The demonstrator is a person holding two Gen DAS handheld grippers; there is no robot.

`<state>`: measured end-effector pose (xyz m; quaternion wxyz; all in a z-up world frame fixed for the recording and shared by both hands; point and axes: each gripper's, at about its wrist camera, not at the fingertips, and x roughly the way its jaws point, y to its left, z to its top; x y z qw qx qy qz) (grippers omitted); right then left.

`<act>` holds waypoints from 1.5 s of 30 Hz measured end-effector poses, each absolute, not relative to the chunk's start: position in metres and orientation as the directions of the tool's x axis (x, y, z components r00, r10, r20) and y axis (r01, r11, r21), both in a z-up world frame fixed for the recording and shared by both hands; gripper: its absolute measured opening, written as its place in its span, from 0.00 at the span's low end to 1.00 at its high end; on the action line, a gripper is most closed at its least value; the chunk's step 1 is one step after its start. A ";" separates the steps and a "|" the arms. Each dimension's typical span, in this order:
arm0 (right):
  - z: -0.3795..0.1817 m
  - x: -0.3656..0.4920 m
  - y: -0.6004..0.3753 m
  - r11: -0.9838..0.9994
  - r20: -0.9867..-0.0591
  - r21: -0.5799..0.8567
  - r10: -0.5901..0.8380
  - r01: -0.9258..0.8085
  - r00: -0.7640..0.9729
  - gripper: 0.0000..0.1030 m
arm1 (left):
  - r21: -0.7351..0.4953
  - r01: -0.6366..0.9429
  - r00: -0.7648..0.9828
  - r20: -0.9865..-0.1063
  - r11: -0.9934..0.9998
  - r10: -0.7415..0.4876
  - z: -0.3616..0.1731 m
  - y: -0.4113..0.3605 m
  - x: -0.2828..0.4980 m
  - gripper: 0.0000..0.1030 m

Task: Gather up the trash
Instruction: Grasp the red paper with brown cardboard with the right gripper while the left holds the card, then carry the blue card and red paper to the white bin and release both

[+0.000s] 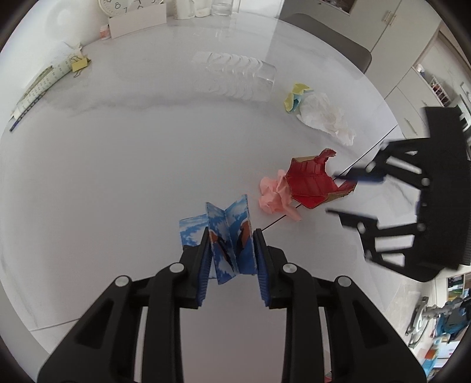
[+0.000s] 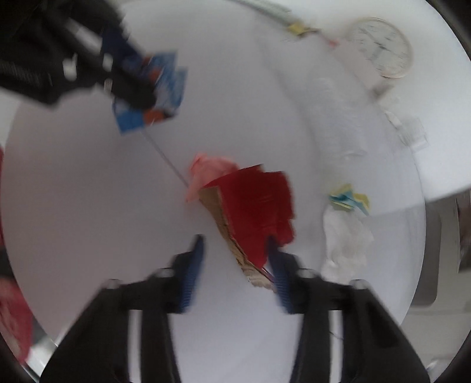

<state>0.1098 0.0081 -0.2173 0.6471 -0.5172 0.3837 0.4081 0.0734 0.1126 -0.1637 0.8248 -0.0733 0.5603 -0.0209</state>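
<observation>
Left gripper [image 1: 231, 250], bottom center of its own view, is clamped on a folded blue printed wrapper [image 1: 228, 235], pads squeezing it from both sides just above the white table [image 1: 117, 176]. Just past it, right of center, a crumpled pink paper [image 1: 275, 196] touches a torn red cardboard piece [image 1: 313, 182]. The right gripper [image 1: 343, 193] comes in from the right edge with its jaws spread wide, the upper fingertip just beside the red cardboard. In the blurry right wrist view the cardboard's [image 2: 253, 206] torn edge sits between those spread fingers, close to the right-hand one; can't tell if it's touching. Further up and right there's a white crumpled tissue [image 1: 323, 116] with a yellow-and-blue paper wad [image 1: 295, 95] against it. A clear glass [image 1: 235, 75] lies on its side at upper center, and a clock [image 1: 117, 6] and white card [image 1: 137, 20] stand at the top left.
</observation>
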 end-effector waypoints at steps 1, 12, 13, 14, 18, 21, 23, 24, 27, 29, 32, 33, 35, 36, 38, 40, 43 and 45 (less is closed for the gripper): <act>-0.220 0.110 0.008 0.122 -0.917 -0.364 0.125 -0.923 0.378 0.11 | -0.141 -0.041 0.375 -0.920 0.989 -0.116 -0.163 0.112 0.074 0.26; -0.173 0.119 -0.054 0.556 -0.913 -0.121 0.263 -0.822 0.312 0.05 | -0.143 0.088 0.412 -0.896 0.986 -0.167 -0.140 0.083 0.070 0.26; -0.166 0.117 -0.068 0.618 -0.907 -0.074 0.285 -0.783 0.310 0.05 | -0.148 0.109 0.412 -0.893 0.983 -0.180 -0.137 0.076 0.069 0.26; -0.161 0.112 -0.081 0.663 -0.900 -0.039 0.301 -0.748 0.314 0.05 | -0.156 0.140 0.409 -0.890 0.978 -0.200 -0.133 0.065 0.067 0.26; -0.139 0.075 -0.151 0.843 -0.865 0.102 0.337 -0.528 0.372 0.05 | -0.196 0.291 0.372 -0.879 0.936 -0.299 -0.122 0.012 0.055 0.27; -0.132 0.038 -0.204 0.914 -0.854 0.158 0.316 -0.374 0.414 0.05 | -0.220 0.430 0.320 -0.870 0.876 -0.375 -0.116 -0.039 0.040 0.27; -0.133 0.011 -0.229 0.936 -0.855 0.164 0.292 -0.312 0.428 0.05 | -0.250 0.522 0.256 -0.866 0.815 -0.429 -0.115 -0.076 0.026 0.27; -0.134 -0.006 -0.245 0.947 -0.861 0.162 0.273 -0.279 0.429 0.05 | -0.262 0.554 0.228 -0.866 0.790 -0.446 -0.116 -0.091 0.021 0.28; -0.140 -0.039 -0.275 0.967 -0.876 0.151 0.228 -0.207 0.426 0.05 | -0.284 0.648 0.130 -0.873 0.706 -0.470 -0.123 -0.141 -0.002 0.28; -0.144 -0.059 -0.297 0.977 -0.880 0.160 0.207 -0.144 0.428 0.05 | -0.286 0.698 0.074 -0.883 0.657 -0.463 -0.130 -0.170 -0.017 0.28; -0.150 -0.084 -0.323 0.978 -0.879 0.201 0.208 -0.063 0.430 0.05 | -0.285 0.745 0.009 -0.899 0.603 -0.437 -0.139 -0.206 -0.036 0.28; -0.153 -0.091 -0.330 0.977 -0.880 0.209 0.203 -0.034 0.428 0.05 | -0.285 0.755 -0.005 -0.903 0.590 -0.429 -0.141 -0.214 -0.041 0.28; -0.159 -0.099 -0.341 0.978 -0.882 0.211 0.191 -0.001 0.430 0.05 | -0.277 0.765 -0.021 -0.913 0.581 -0.407 -0.144 -0.226 -0.048 0.31; -0.161 -0.101 -0.344 0.977 -0.884 0.213 0.187 0.012 0.428 0.05 | -0.272 0.766 -0.020 -0.916 0.582 -0.400 -0.145 -0.228 -0.049 0.33; -0.164 -0.103 -0.349 0.974 -0.885 0.222 0.188 0.032 0.427 0.05 | -0.266 0.762 -0.017 -0.920 0.590 -0.393 -0.146 -0.234 -0.048 0.41; -0.166 -0.107 -0.353 0.970 -0.881 0.242 0.205 0.034 0.426 0.05 | -0.243 0.758 0.007 -0.925 0.605 -0.380 -0.143 -0.236 -0.052 0.53; -0.168 -0.106 -0.352 0.967 -0.880 0.252 0.217 0.028 0.422 0.05 | -0.221 0.748 0.043 -0.925 0.626 -0.378 -0.139 -0.235 -0.053 0.72; -0.170 -0.107 -0.351 0.963 -0.878 0.267 0.232 0.026 0.418 0.05 | -0.203 0.744 0.065 -0.926 0.637 -0.372 -0.137 -0.234 -0.053 0.84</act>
